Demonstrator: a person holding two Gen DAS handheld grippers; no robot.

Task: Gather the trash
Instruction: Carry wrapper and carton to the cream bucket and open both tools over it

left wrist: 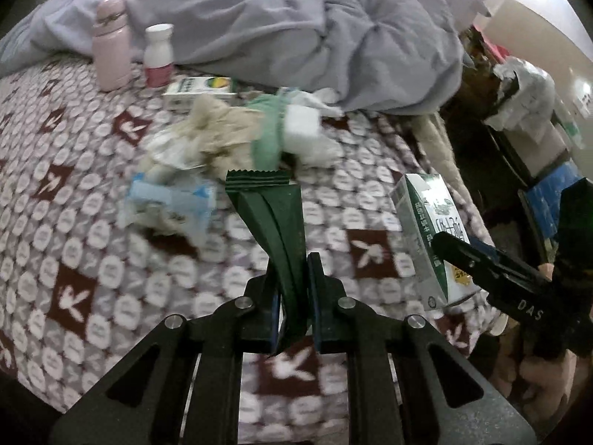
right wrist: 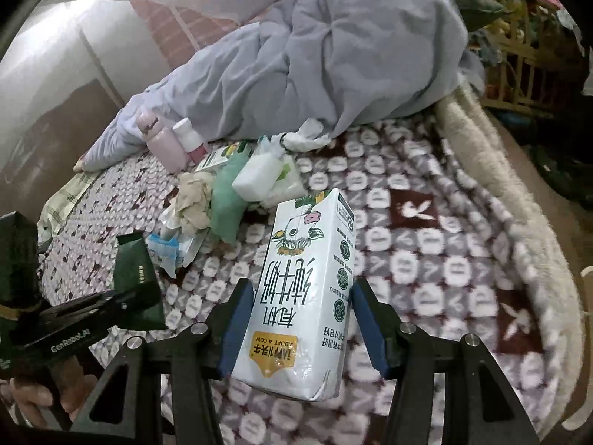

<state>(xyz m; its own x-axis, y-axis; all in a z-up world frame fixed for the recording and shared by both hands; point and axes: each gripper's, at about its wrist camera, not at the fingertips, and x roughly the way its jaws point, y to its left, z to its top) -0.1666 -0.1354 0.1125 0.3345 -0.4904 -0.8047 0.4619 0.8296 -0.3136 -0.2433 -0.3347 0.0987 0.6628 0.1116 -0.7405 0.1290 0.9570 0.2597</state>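
Note:
My left gripper (left wrist: 292, 289) is shut on a dark green wrapper (left wrist: 270, 215) and holds it above the patterned blanket (left wrist: 74, 230). My right gripper (right wrist: 302, 319) is shut on a white and green milk carton (right wrist: 307, 282), held upside down above the blanket. The carton (left wrist: 430, 233) and right gripper also show at the right of the left wrist view; the wrapper (right wrist: 135, 263) shows at the left of the right wrist view. A heap of trash lies ahead: crumpled beige tissue (left wrist: 218, 126), a green bag (left wrist: 267, 137), a white block (left wrist: 302, 126), a blue and white packet (left wrist: 170, 200).
A pink flask (left wrist: 111, 44), a white bottle with red label (left wrist: 159, 55) and a small box (left wrist: 202, 87) stand behind the heap. A rumpled grey duvet (left wrist: 296, 26) covers the far bed. Cluttered items stand off the bed's right edge (left wrist: 537, 111).

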